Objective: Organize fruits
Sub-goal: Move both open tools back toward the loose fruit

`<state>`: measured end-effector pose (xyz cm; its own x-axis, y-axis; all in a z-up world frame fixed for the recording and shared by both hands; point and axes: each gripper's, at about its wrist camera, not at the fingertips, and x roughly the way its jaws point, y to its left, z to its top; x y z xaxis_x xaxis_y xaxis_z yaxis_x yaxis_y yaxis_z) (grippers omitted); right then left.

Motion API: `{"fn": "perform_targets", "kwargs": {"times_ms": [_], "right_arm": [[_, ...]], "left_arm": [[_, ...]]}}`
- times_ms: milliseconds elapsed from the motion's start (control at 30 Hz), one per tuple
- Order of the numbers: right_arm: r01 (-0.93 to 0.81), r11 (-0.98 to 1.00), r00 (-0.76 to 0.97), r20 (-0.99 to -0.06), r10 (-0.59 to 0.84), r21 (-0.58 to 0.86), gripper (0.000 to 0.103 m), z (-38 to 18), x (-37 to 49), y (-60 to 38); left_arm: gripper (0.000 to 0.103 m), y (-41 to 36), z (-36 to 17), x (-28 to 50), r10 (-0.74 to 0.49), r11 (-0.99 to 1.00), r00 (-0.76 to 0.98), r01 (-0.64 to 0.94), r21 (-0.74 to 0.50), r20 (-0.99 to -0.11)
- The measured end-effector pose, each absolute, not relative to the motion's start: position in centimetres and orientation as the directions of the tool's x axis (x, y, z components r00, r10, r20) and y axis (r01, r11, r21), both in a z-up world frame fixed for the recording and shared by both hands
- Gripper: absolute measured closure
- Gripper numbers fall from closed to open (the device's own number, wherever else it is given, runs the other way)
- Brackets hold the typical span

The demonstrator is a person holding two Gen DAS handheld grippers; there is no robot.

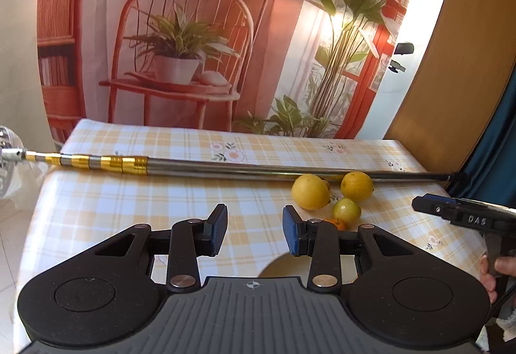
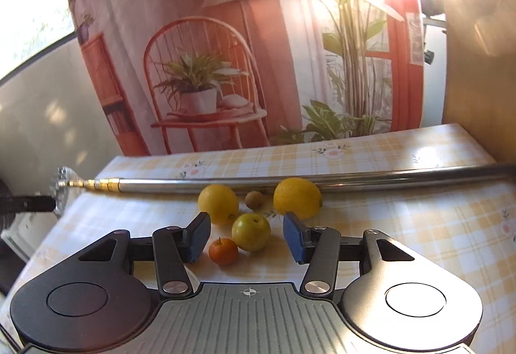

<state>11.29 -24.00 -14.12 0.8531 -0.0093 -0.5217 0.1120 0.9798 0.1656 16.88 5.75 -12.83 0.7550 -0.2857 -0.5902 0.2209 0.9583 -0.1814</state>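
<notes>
Nearest the right wrist lens, the right gripper [image 2: 246, 236] has its blue-padded fingers spread wide apart, holding nothing and touching nothing. Between them on the yellow checked tablecloth [image 2: 419, 225] sit a small orange mandarin [image 2: 223, 251], close to the left finger's pad, and at about 1 o'clock from it, just beside it, a green-yellow round fruit [image 2: 251, 231]. Farther off lie two lemons: one lemon [image 2: 218, 200] at 11 o'clock from the green fruit, the other lemon [image 2: 297, 198] at 1 o'clock, with a small brown fruit [image 2: 254, 200] between them. Behind the cluster a telescopic metal pole [image 2: 290, 181] lies across the table.

From the left wrist view, the left gripper [image 1: 254, 230] is likewise spread open and empty, over bare cloth; the fruit cluster lies at its 2 o'clock, the mandarin mostly hidden behind its right finger. At 3 o'clock a person's hand [image 1: 493, 270] holds the other gripper's handle.
</notes>
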Motion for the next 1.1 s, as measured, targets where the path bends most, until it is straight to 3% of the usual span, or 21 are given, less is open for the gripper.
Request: {"fn": "perform_targets", "kwargs": {"times_ms": [333, 767, 1100], "right_arm": [[0.164, 0.972, 0.848, -0.527, -0.053, 0.167, 0.056, -14.6, 11.0, -25.7], [0.184, 0.972, 0.817, -0.572, -0.068, 0.148, 0.056, -16.5, 11.5, -25.5], [0.191, 0.97, 0.786, -0.615, -0.057, 0.154, 0.056, -18.0, 12.5, -25.1]], "left_arm": [[0.062, 5.8, -11.8, 17.4, -0.266, 0.964, 0.783, 0.221, -0.148, -0.562], [0.062, 5.4, -13.0, 19.6, -0.269, 0.96, 0.748, 0.26, -0.104, -0.607], [0.062, 2.1, -15.4, 23.0, -0.361, 0.913, 0.646, 0.392, -0.113, -0.673]]}}
